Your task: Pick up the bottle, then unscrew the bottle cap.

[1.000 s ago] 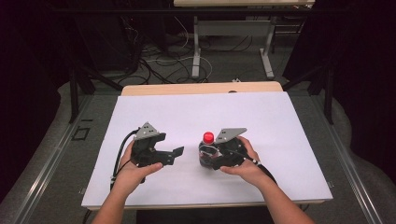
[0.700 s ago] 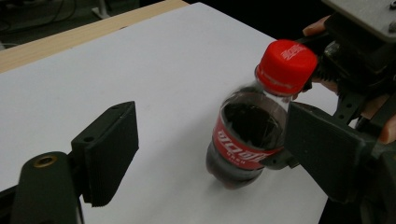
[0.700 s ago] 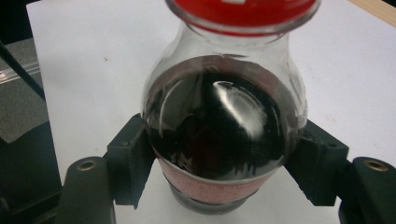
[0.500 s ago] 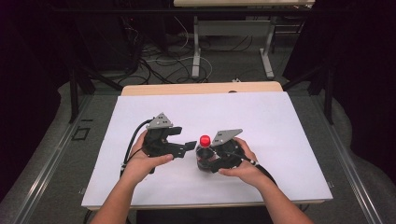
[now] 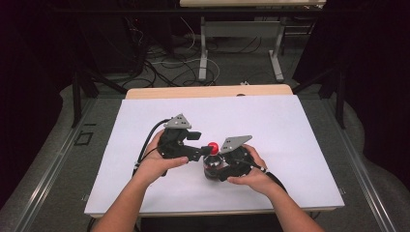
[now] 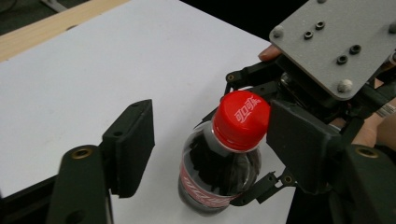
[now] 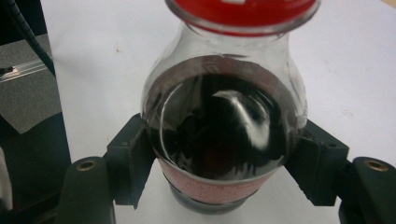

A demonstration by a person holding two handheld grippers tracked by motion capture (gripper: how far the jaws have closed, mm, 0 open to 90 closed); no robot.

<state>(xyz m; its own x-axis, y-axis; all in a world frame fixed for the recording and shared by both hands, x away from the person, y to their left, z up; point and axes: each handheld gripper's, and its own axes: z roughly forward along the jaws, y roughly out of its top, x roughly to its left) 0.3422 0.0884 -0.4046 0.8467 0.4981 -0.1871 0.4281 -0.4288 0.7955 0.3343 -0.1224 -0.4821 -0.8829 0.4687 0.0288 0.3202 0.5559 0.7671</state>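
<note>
While right tongs (image 7: 219, 182) clamp dark soda bottle (image 7: 219, 140) at labelled lower body, bottle stands upright on white counter (image 5: 290, 125). Left tongs (image 6: 210, 144) about half open, jaws just been closing. Red cap (image 6: 242, 119) sits between left jaws: one pad just beside cap, contact unclear; other pad apart. Left tongs (image 5: 205, 151) meet right tongs (image 5: 212, 169) at bottle, near counter's middle.
</note>
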